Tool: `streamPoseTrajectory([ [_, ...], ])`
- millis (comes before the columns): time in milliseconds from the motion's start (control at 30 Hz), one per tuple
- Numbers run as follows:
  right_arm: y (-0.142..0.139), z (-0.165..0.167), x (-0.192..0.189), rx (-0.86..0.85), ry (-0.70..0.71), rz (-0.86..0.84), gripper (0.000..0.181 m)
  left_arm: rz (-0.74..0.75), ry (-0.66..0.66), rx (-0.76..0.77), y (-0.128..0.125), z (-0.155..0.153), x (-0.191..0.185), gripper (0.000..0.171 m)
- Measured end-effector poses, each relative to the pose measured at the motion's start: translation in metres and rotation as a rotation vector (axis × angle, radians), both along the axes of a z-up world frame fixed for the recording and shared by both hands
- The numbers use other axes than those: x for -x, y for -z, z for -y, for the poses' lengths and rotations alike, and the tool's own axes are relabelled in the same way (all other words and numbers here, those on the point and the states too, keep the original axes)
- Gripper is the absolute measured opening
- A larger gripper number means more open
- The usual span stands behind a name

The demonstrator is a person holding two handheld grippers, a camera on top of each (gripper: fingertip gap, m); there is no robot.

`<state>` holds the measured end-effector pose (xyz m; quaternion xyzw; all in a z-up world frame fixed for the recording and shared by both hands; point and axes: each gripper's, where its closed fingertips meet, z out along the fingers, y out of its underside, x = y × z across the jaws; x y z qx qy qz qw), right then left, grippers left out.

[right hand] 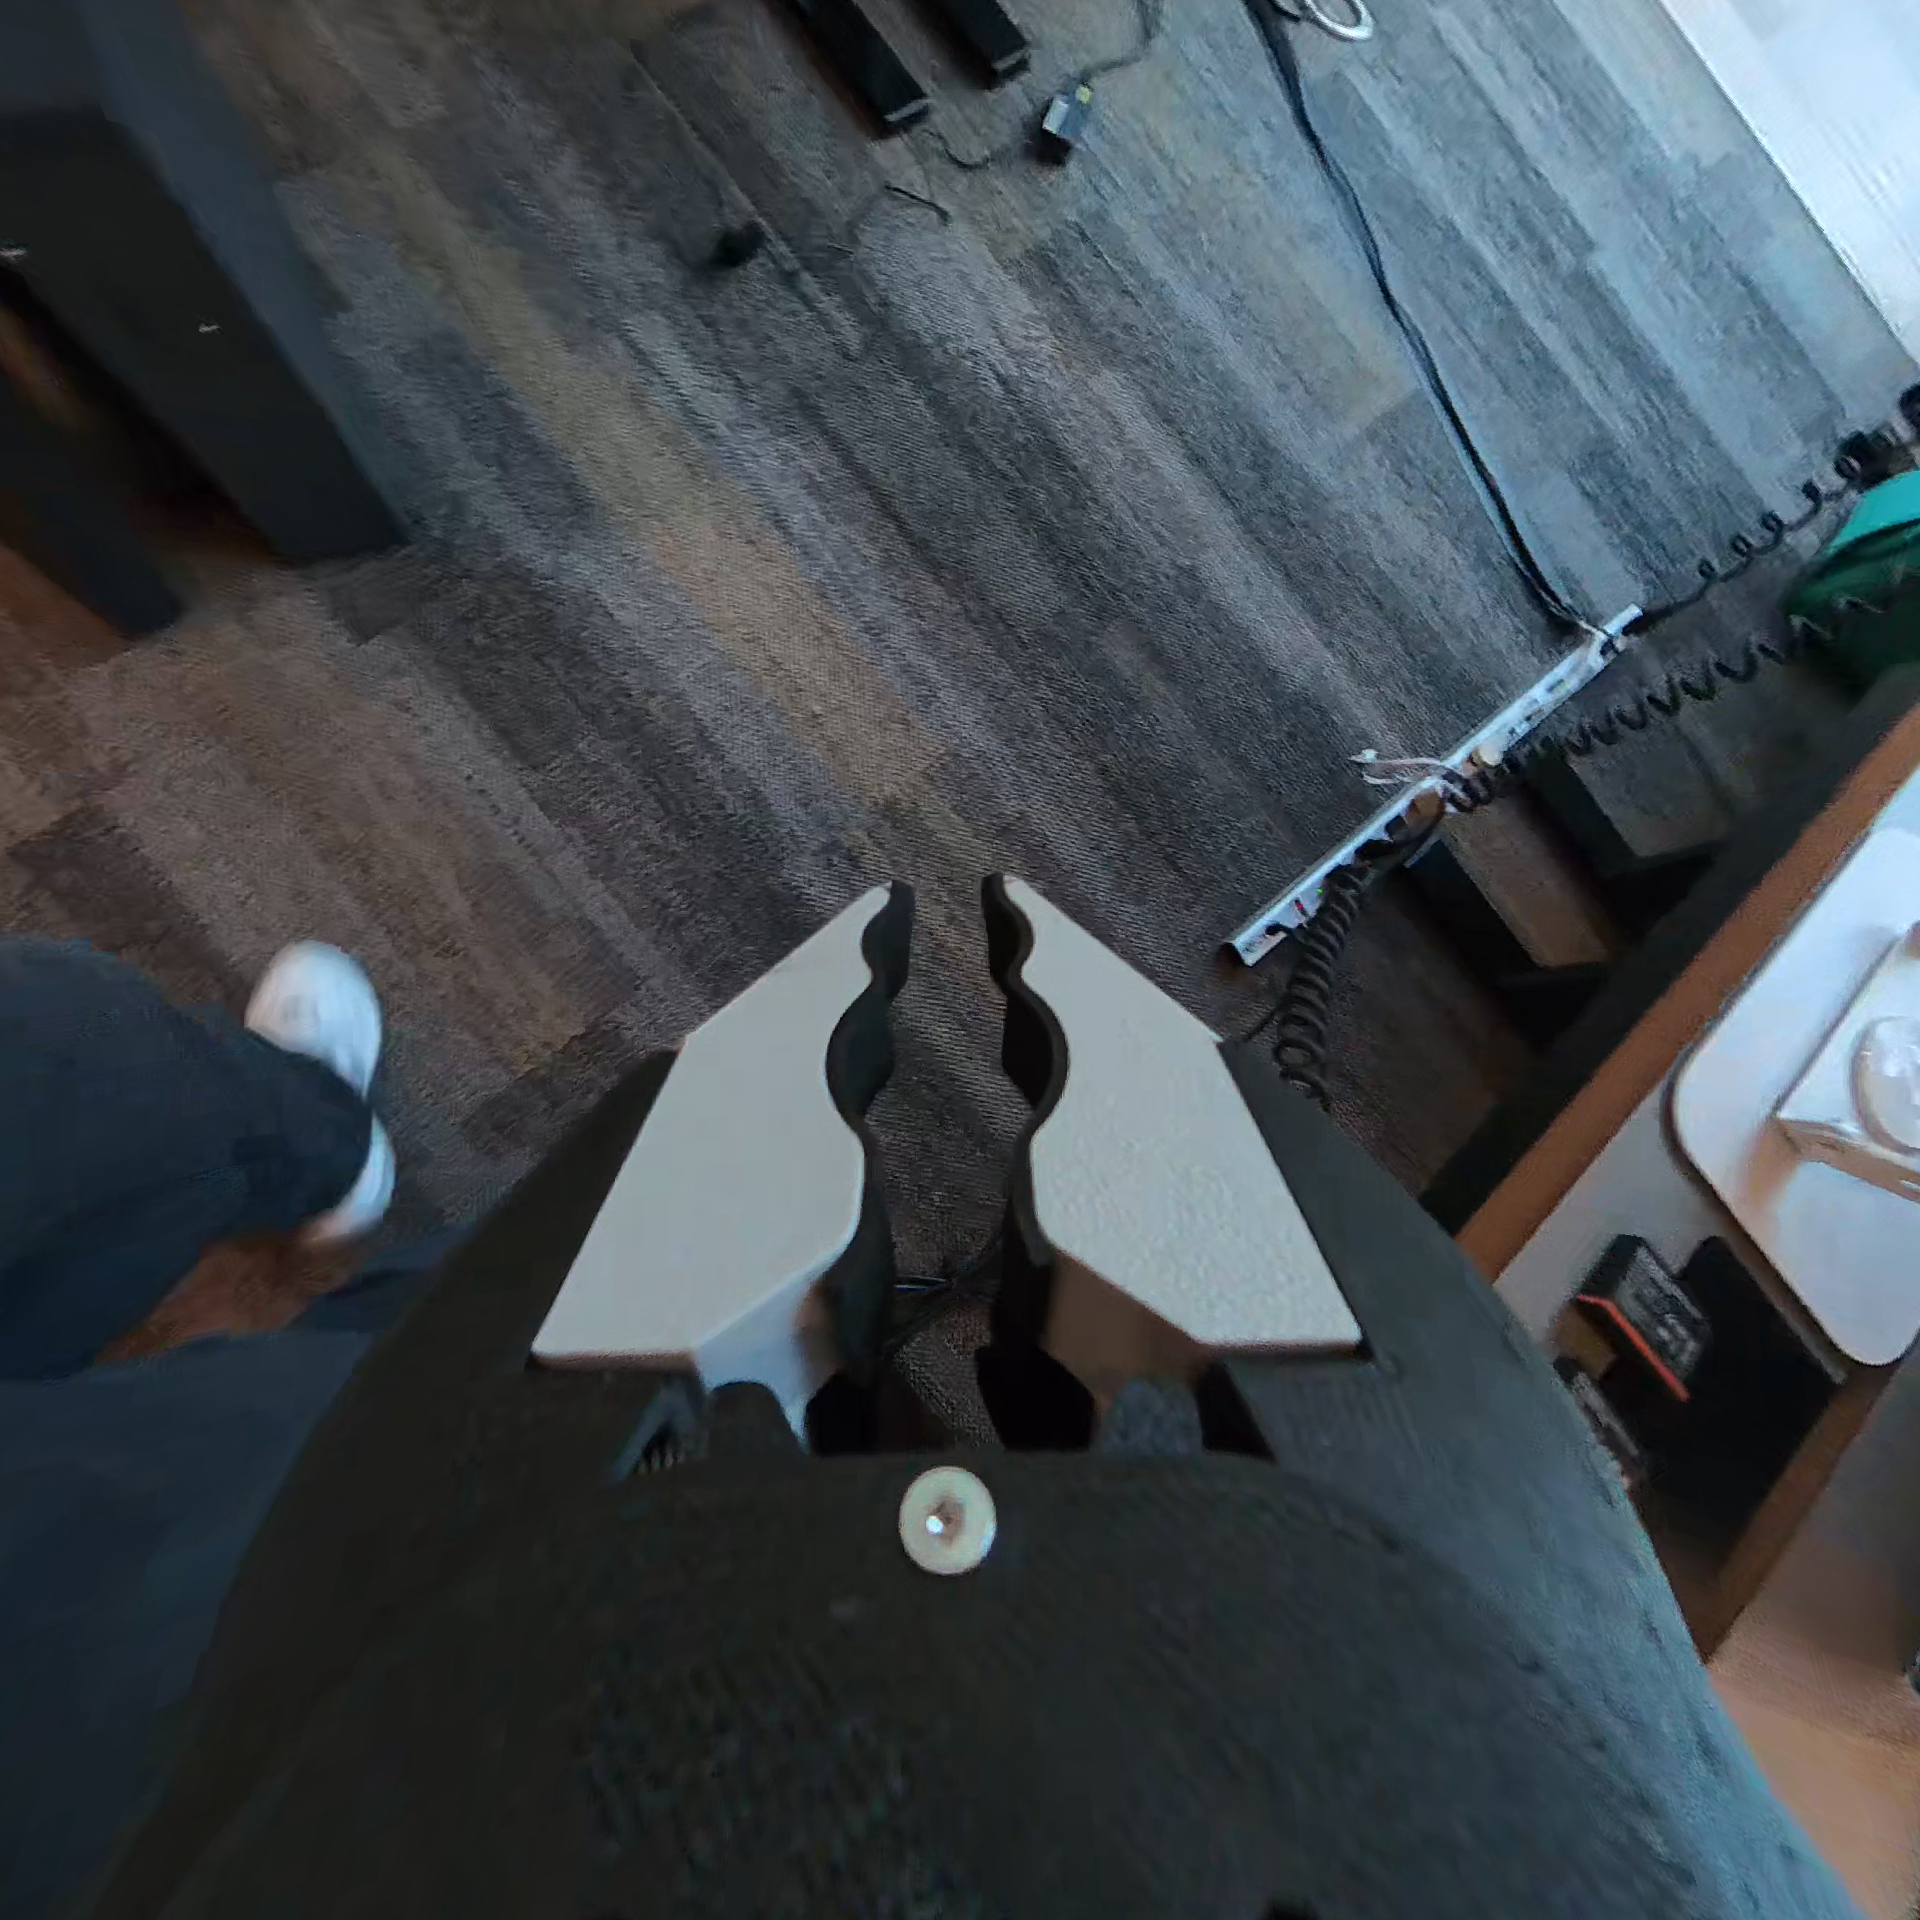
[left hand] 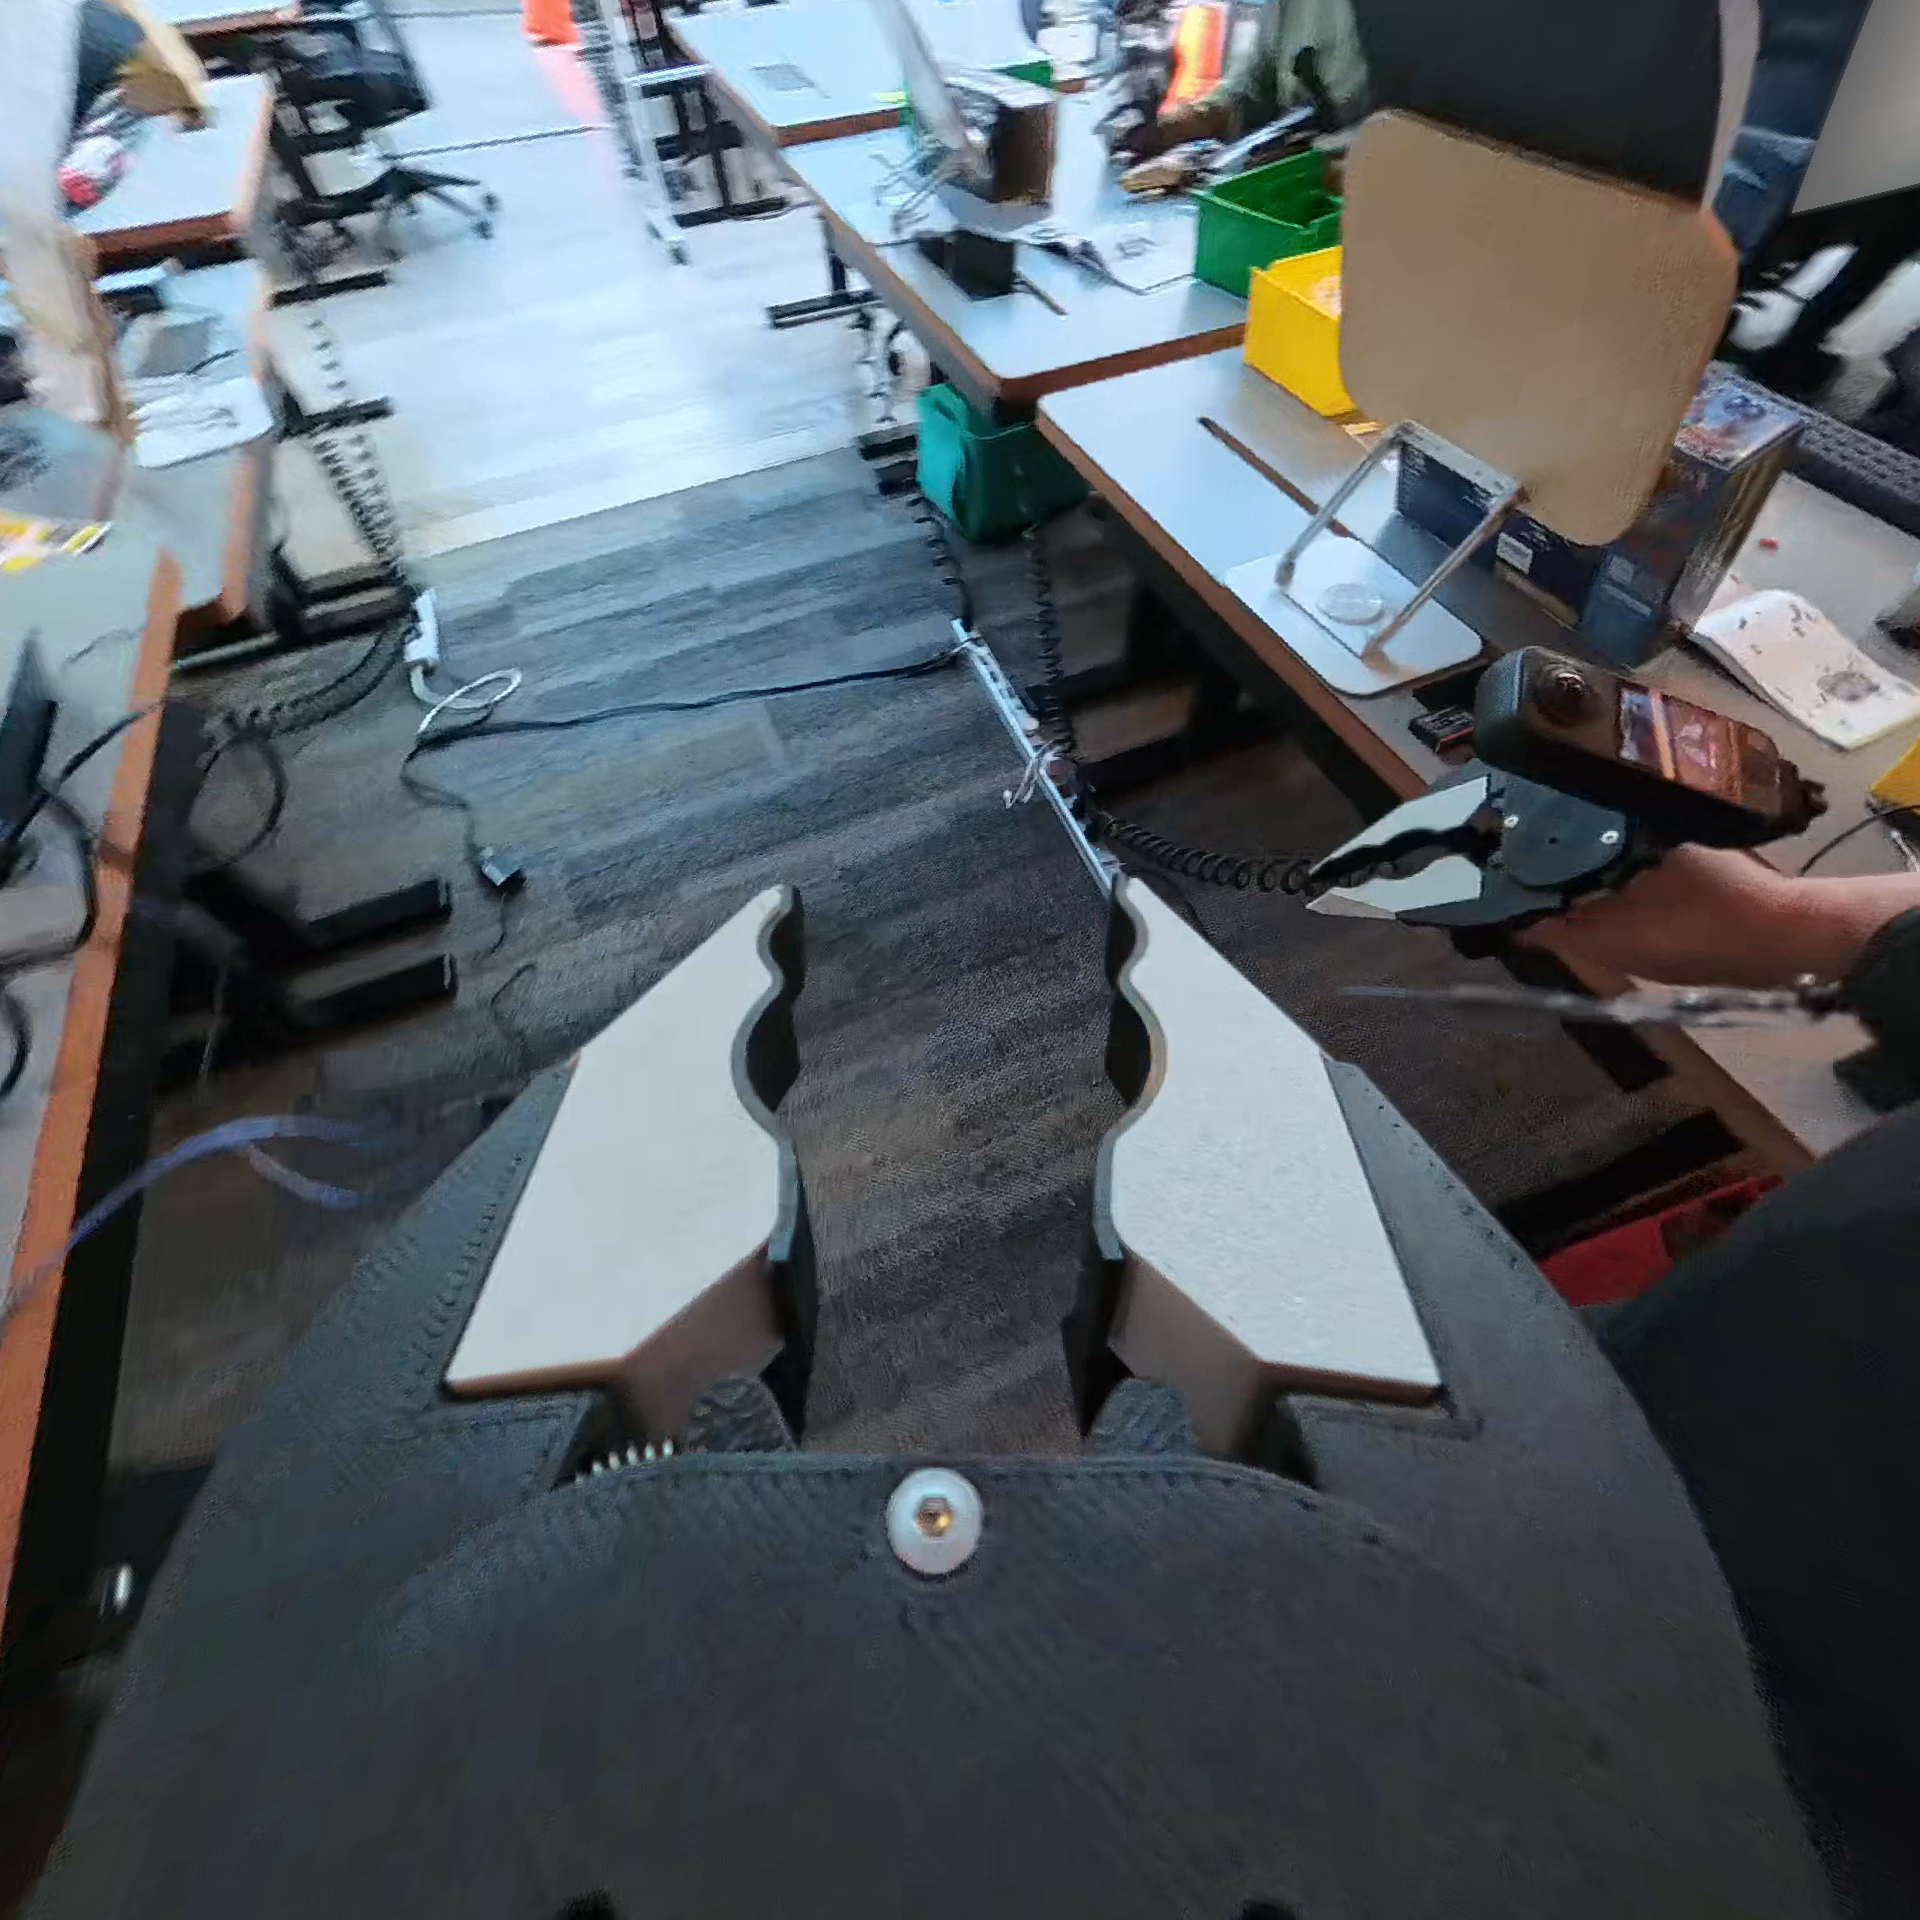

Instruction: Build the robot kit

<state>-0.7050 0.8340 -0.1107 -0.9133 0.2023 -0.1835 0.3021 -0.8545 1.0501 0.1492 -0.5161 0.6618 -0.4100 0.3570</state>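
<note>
Your left hand-held gripper (left hand: 954, 914) hangs wide open and empty over the grey carpet (left hand: 644, 748). Your right hand-held gripper (right hand: 948, 896), fingers nearly together with a narrow gap, grips nothing above the carpet, beside the tabletop (right hand: 1558, 1278) edge and near a power strip (right hand: 1423, 790).

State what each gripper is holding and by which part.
Nothing is held. The left gripper is open over the carpet with nothing between its fingers. The right gripper stands nearly closed, a narrow gap left, also empty.
</note>
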Motion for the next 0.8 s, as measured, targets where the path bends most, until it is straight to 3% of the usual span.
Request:
streamPoseTrajectory([
  [100,0.012,0.001,-0.059,0.055,0.134,0.017,0.015,-0.011,0.163,0.034,0.018,-0.020,-0.087,0.057],
  [233,0.025,0.015,-0.120,0.086,0.415,0.035,0.014,-0.024,0.453,0.113,0.039,-0.033,-0.199,0.053],
  [300,0.032,0.025,-0.132,0.129,0.574,-0.013,0.014,-0.071,0.588,0.146,0.040,-0.035,-0.250,0.052],
  [400,0.023,0.012,-0.153,0.018,0.730,-0.050,0.012,-0.112,0.770,0.180,0.028,-0.030,-0.321,0.052],
  [500,0.027,0.003,-0.189,0.076,0.717,-0.052,0.014,-0.139,0.867,0.143,0.037,-0.024,-0.396,0.052],
  [633,0.040,0.003,-0.271,0.160,0.679,-0.038,0.014,-0.175,0.898,0.139,0.082,-0.009,-0.501,0.051],
  [767,0.087,0.009,-0.361,0.261,0.581,-0.156,0.019,-0.261,0.891,0.205,0.124,0.020,-0.590,0.033],
  [800,0.102,0.010,-0.382,0.303,0.555,-0.207,0.021,-0.289,0.893,0.222,0.130,0.027,-0.607,0.035],
])
